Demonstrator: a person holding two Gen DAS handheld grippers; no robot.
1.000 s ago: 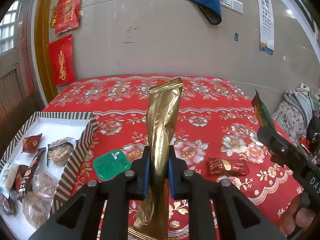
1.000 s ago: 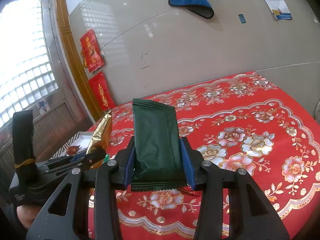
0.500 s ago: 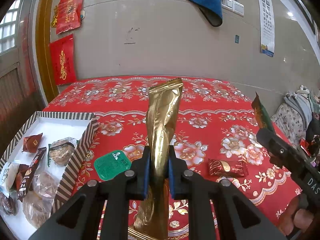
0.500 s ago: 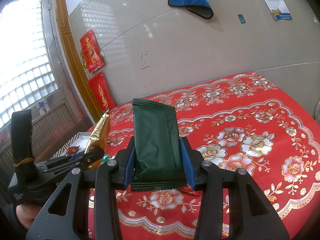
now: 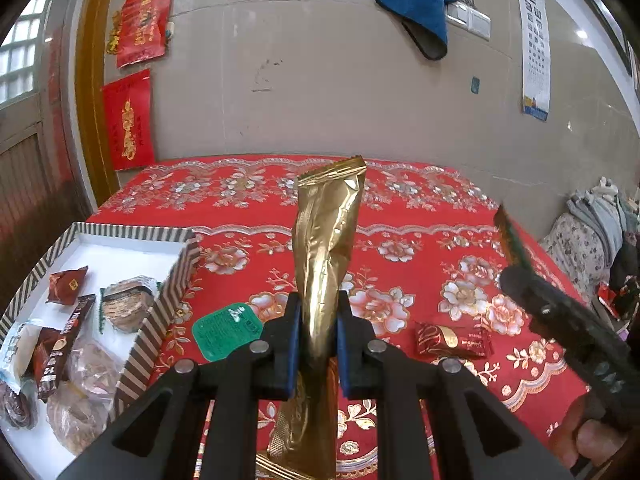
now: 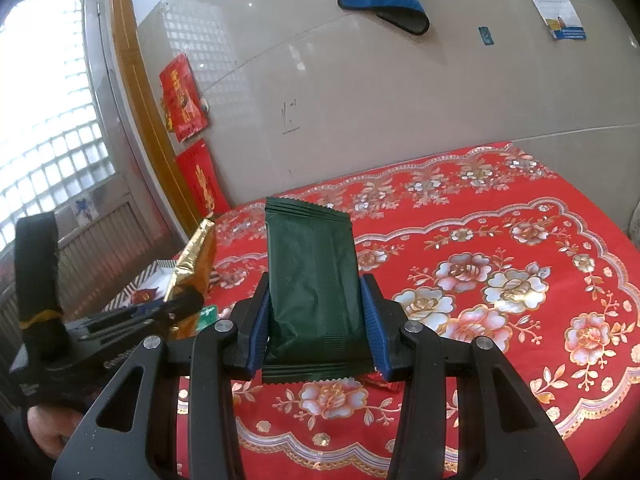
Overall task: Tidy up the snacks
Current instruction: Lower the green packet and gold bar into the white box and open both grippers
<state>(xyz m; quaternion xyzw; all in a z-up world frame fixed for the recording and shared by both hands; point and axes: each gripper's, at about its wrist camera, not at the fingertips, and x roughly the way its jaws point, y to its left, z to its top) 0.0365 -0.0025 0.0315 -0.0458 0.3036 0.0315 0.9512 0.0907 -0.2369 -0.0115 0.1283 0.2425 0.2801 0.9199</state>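
Striped box [image 5: 160, 312] left of left gripper's fingers, snack packs inside. Green flat pack [image 5: 226, 330] on red floral cloth [image 5: 420, 216], just left of left finger. Left gripper [image 5: 316, 334]: fingers pressed onto gold sachet [image 5: 326, 240], sachet upright, top above fingertips, tail hanging below. Red candy pack [image 5: 452, 340] on cloth, right of right finger. Right gripper [image 6: 316, 328]: fingers pinching dark green packet [image 6: 312, 280] by side edges, packet upright above cloth.
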